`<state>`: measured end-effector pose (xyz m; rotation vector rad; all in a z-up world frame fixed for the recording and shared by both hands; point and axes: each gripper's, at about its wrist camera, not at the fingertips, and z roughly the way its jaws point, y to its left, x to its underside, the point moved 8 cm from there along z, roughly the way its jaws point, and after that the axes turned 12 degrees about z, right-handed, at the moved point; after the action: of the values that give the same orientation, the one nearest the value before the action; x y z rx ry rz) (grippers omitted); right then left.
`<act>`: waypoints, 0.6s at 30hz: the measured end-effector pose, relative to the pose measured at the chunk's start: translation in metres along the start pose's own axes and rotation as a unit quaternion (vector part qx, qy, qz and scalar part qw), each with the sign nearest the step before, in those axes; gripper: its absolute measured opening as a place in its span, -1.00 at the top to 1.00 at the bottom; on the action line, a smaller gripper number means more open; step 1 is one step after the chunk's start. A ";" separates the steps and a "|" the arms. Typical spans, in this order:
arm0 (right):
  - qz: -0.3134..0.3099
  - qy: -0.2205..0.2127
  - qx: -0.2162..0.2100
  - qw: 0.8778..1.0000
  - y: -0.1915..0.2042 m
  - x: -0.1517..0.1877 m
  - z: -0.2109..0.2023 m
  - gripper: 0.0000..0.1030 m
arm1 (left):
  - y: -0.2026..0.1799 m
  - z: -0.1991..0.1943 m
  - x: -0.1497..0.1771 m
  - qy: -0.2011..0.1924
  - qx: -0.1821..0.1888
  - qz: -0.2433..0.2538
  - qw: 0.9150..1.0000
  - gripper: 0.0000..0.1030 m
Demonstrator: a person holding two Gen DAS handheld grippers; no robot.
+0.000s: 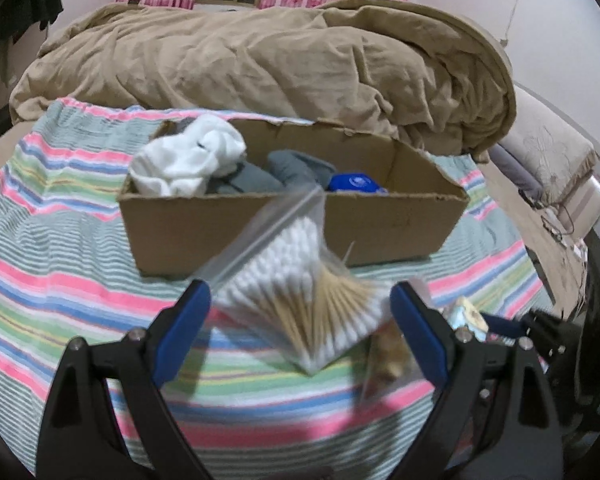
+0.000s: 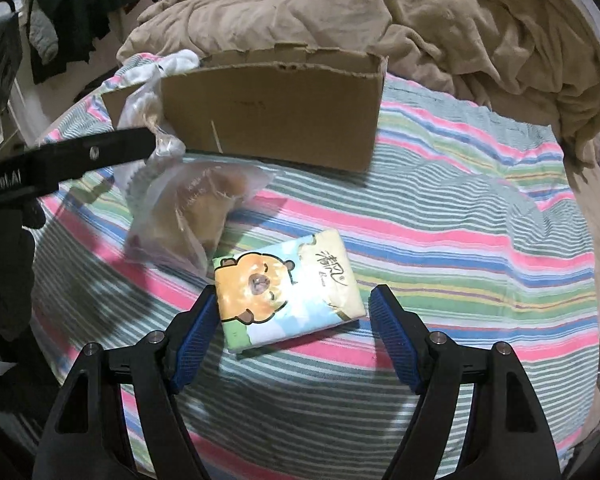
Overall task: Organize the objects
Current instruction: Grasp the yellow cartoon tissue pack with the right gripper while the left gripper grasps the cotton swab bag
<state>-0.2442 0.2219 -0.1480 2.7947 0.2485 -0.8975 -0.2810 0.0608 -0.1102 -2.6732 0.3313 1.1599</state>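
While both grippers sit low over the striped cover, counts run left to right. Left wrist view: one cardboard box at centre, holding at its left end one white cloth bundle, then one grey cloth, then one blue item at centre right, only partly visible. One clear zip bag of cotton swabs lies at lower centre, in front of the box. Left gripper has its jaws spread wide, the bag between the two blue pads, neither pad clearly pressing on it. A second clear bag with brownish contents, blurred, sits just inside the right pad. One tan duvet is heaped across the top. Right wrist view: one black finger of the left gripper enters from the left edge, the swab bag at its tip; the brown-contents bag is at centre left, touching the corner of one tissue pack with a cartoon bear at lower centre. Right gripper straddles the pack, jaws partly apart; the left pad touches the pack's edge, the right pad is clear of it, no grip. The box stands upper centre.
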 end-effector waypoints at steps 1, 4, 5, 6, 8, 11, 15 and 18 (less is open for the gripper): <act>0.000 -0.001 0.001 1.000 -0.001 0.000 0.000 -0.40 | 0.001 0.002 -0.001 -0.001 -0.004 -0.002 1.000 -0.80; 0.001 -0.005 0.001 1.000 -0.003 -0.002 -0.001 -0.38 | 0.006 0.011 -0.003 0.004 -0.011 -0.016 1.000 -0.80; 0.002 -0.006 0.001 1.000 -0.004 -0.002 -0.001 -0.38 | 0.007 0.013 -0.003 0.003 -0.015 -0.015 1.000 -0.80; 0.004 -0.006 0.001 1.000 -0.006 -0.002 -0.001 -0.38 | 0.007 0.015 -0.003 0.003 -0.021 -0.011 1.000 -0.81; 0.008 -0.008 0.002 1.000 -0.009 -0.002 -0.002 -0.38 | 0.006 0.017 -0.001 0.004 -0.026 -0.008 1.000 -0.78; 0.020 -0.011 0.003 1.000 -0.017 -0.005 -0.004 -0.38 | 0.005 0.019 0.003 0.007 -0.026 -0.004 1.000 -0.74; 0.036 -0.017 0.001 0.999 -0.026 -0.010 -0.007 -0.38 | 0.006 0.022 0.007 0.010 -0.011 -0.021 1.000 -0.74; 0.040 -0.021 -0.002 0.999 -0.027 -0.013 -0.010 -0.38 | 0.006 0.025 0.010 0.018 0.020 -0.042 0.999 -0.44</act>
<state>-0.2548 0.2486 -0.1365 2.7584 0.1315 -0.9340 -0.2934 0.0609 -0.1347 -2.6486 0.2446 1.0698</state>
